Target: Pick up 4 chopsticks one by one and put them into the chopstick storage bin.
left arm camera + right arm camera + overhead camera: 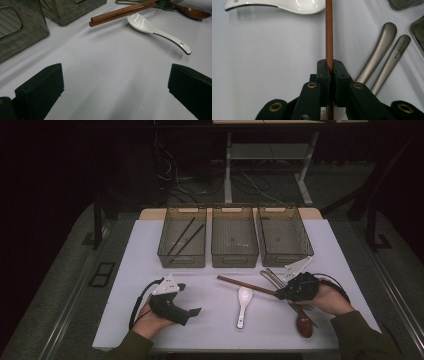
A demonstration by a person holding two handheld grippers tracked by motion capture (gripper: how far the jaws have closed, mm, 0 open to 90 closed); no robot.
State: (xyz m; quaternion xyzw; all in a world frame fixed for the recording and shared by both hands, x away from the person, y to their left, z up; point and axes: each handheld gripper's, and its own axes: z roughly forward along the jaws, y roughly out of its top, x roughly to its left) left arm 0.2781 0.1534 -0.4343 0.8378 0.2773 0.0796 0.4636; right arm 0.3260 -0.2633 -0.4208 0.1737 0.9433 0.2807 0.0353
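Chopsticks [329, 30] pinched in right gripper [331, 65], jaws clamped near one end, long end cantilevered over the white spoon [244, 301]. Likely risk: the pair scissoring or pivoting in that narrow pinch when lifted. Left gripper [112, 85] idle, jaws wide apart over bare cloth. Metal cutlery handles [384, 57] and wooden spoon [303, 322] crowd the grip; three bins [235, 240] lie beyond.

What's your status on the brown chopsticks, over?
Right claw shut on brown chopsticks. Left claw open, idle. White spoon beside chopsticks, apart.

Brown wooden chopsticks [329, 30] lie paired, beside white spoon [243, 301]
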